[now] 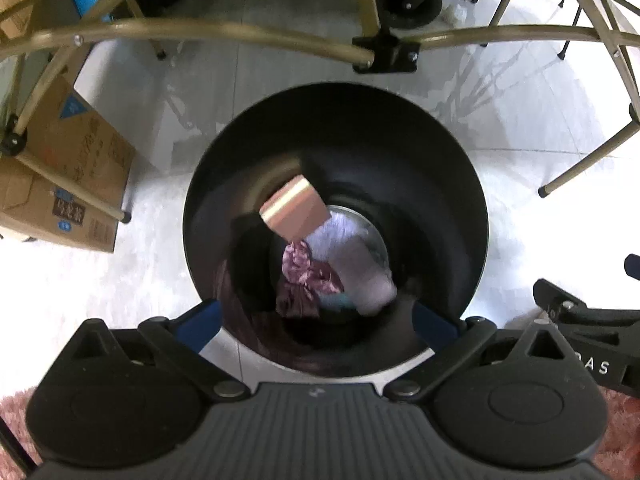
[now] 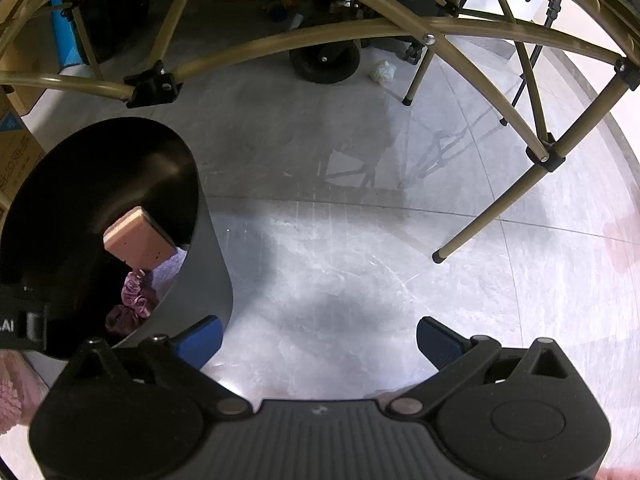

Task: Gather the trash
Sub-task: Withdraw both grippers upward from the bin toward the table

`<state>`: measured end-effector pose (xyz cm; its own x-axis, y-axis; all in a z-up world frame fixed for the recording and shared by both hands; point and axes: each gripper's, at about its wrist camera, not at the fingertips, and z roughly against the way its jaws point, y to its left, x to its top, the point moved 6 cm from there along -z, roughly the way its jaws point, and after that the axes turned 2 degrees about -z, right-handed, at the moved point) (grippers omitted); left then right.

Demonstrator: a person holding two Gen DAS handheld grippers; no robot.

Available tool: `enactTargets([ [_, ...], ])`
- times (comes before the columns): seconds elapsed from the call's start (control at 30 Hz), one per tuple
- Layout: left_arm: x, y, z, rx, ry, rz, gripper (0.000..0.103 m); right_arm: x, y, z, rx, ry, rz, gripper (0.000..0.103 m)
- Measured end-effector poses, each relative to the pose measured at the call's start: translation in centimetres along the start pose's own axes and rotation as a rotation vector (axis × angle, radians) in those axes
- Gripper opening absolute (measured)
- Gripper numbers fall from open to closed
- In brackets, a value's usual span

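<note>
- Left gripper (image 1: 316, 330): jaws wide, empty, directly above black bin (image 1: 472, 208).
- Pink block (image 1: 294, 214): inside bin, tilted, clear of the pads; seemingly light and stiff; best pinched across flat faces.
- Right gripper (image 2: 319, 342): spread, empty, over bare floor (image 2: 360, 240) beside bin.

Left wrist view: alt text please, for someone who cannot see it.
Seen from above, the open left gripper hangs over a round black trash bin, with a small pink rectangular box inside the bin, clear of the jaws. Crumpled purple wrappers and pale tissue lie at the bottom; the bin stands on a pale tiled floor.
</note>
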<state>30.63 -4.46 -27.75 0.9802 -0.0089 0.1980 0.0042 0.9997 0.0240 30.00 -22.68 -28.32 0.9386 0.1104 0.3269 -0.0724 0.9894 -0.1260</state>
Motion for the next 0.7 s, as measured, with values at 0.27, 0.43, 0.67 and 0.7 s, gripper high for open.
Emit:
enactTargets([
  [0.27,-0.4,-0.1,0.6,-0.010,0.004,-0.021,0.103,-0.1,0.1,-0.1,-0.002,0.001,0.011,0.103],
  [0.43,-0.6,-0.1,0.9,-0.011,-0.004,-0.031,0.103,0.0,0.2,-0.2,-0.003,0.004,0.018,0.103],
  [0.67,-0.7,0.1,1.3,0.006,-0.022,-0.049,0.103,0.0,0.2,-0.2,-0.002,0.002,0.023,0.103],
  [0.7,-0.8,0.1,1.4,0.008,-0.025,-0.053,0.103,0.0,0.2,-0.2,-0.002,0.002,0.023,0.103],
])
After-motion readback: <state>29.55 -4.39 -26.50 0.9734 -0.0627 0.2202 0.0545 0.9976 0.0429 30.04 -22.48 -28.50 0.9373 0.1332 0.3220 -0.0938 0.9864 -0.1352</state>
